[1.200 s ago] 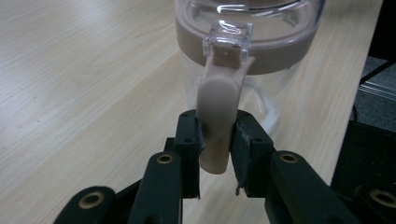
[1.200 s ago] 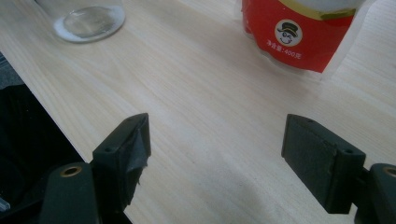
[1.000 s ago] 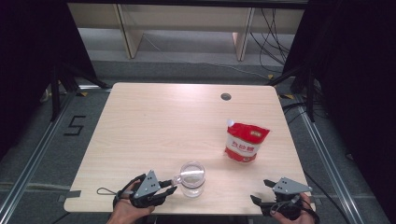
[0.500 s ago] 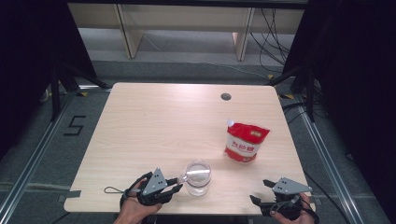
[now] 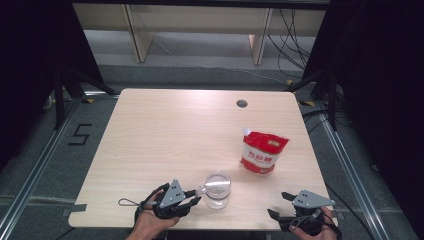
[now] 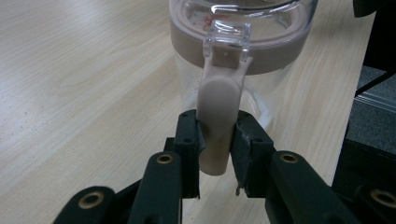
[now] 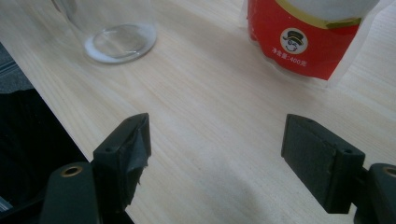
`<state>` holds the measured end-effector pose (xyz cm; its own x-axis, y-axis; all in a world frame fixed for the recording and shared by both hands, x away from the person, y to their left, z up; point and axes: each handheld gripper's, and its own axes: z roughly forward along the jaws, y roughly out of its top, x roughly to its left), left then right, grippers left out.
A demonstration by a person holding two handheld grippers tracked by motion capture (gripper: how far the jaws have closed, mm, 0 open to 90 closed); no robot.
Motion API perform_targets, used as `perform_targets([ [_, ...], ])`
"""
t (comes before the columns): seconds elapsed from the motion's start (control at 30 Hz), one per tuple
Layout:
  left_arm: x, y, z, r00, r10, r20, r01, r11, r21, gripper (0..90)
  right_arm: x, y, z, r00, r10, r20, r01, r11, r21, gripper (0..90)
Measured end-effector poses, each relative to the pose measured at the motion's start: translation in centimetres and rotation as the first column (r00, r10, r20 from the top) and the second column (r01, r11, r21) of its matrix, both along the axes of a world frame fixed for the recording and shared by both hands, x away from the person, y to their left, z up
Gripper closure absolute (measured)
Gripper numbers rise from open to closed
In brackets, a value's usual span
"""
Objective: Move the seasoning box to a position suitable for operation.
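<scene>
A: Your left gripper (image 6: 215,140) pinches the clear jar's (image 5: 217,189) beige latch tab (image 6: 217,122), at six o'clock on the tabletop (image 5: 165,135).

B: Pull hard and the jar may tip, I think. Your right gripper (image 7: 215,154) gapes wide, empty; red pouch (image 5: 262,152) at four o'clock.
</scene>
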<state>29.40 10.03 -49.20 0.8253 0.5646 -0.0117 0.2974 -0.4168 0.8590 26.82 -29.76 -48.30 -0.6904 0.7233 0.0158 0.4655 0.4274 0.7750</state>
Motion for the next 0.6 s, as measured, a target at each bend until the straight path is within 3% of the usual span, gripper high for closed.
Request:
perform_targets([
  [0.1, 0.03, -0.02, -0.02, 1.0000, 0.000, -0.004, 0.000, 1.0000, -0.005, 72.0, 0.11, 0.02, -0.14, 0.9999, 0.007, 0.012, -0.007, 1.0000, -0.003, 25.0],
  [0.17, 0.06, -0.04, -0.02, 1.0000, -0.002, -0.001, 0.002, 1.0000, 0.000, 68.6, -0.08, 0.14, -0.18, 0.9998, -0.011, -0.015, 0.011, 0.9998, 0.014, 24.9],
  [0.2, 0.06, -0.05, 0.03, 1.0000, -0.002, -0.005, 0.002, 1.0000, -0.002, 66.2, 0.13, -0.06, -0.20, 1.0000, 0.004, 0.001, -0.004, 1.0000, 0.004, 25.0],
  [0.37, 0.00, -0.12, 0.30, 0.9999, 0.003, -0.012, -0.004, 0.9997, -0.024, 44.6, 0.15, -0.30, -0.24, 1.0000, -0.005, -0.001, 0.005, 0.9999, 0.010, 24.9],
  [0.43, -0.07, 0.03, 0.43, 0.9999, -0.006, -0.011, 0.006, 1.0000, -0.006, 41.6, 0.16, -0.31, -0.23, 1.0000, -0.002, 0.000, 0.002, 0.9999, 0.010, 25.0],
  [0.57, -0.50, 0.20, 0.68, 0.9999, 0.002, -0.012, -0.002, 1.0000, -0.007, 36.4, 0.15, -0.24, -0.24, 1.0000, 0.003, 0.006, -0.003, 1.0000, 0.009, 24.9],
  [0.6, -0.62, 0.37, 0.92, 0.9999, 0.004, -0.017, -0.005, 0.9997, -0.025, 35.1, 0.13, -0.17, -0.25, 1.0000, 0.007, 0.001, -0.007, 0.9999, 0.015, 24.9],
])
